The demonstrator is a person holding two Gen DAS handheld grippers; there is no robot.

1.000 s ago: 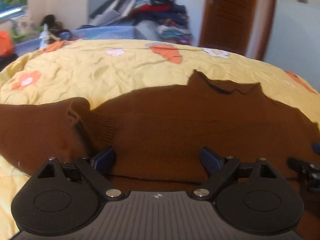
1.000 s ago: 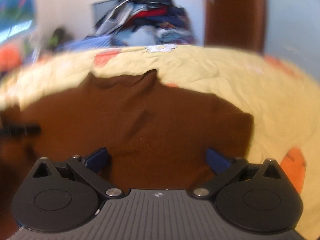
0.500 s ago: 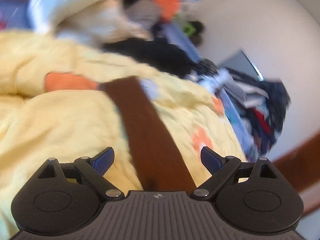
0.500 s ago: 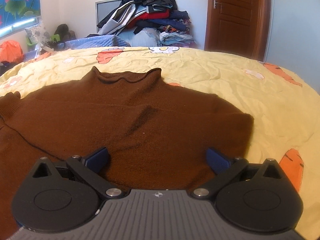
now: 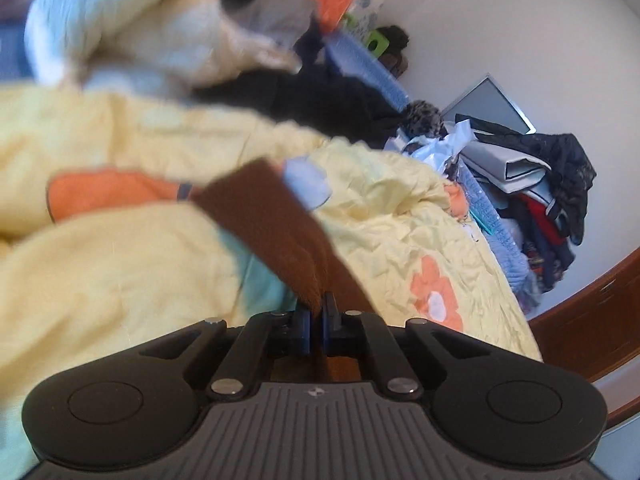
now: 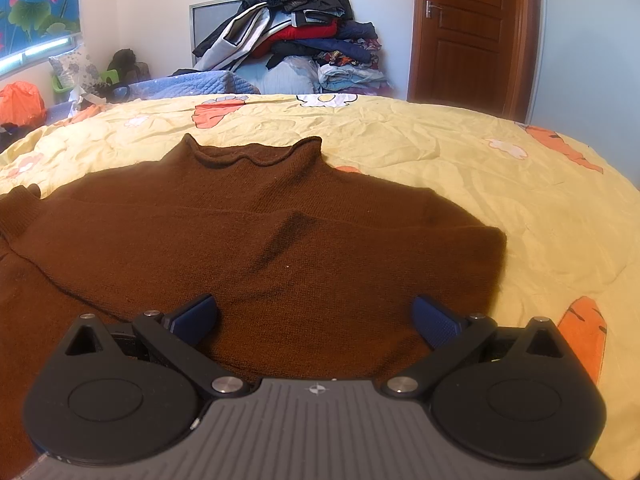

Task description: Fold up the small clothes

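The left gripper (image 5: 316,316) is clenching the brown sleeve (image 5: 272,220) at frame centre, the right gripper (image 6: 314,320) is gaping above the sweater (image 6: 256,240) mid-frame; the thin pinch is risking slippage.

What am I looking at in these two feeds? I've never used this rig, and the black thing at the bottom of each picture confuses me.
That black shape is a hand-held gripper; a person carries one in each hand, and a fisheye camera on each looks forward along its two fingers.

The right wrist view shows the right gripper wide open, holding nothing, above a brown sweater spread on a yellow flowered quilt. Behind are a clothes pile and a wooden door.

The left wrist view is tilted and partly blurred. There the left gripper is shut on a brown strip of fabric, apparently the sweater's sleeve, which stretches away over the same quilt.

So one sleeve is pinched, ready for folding; the other gripper is free.
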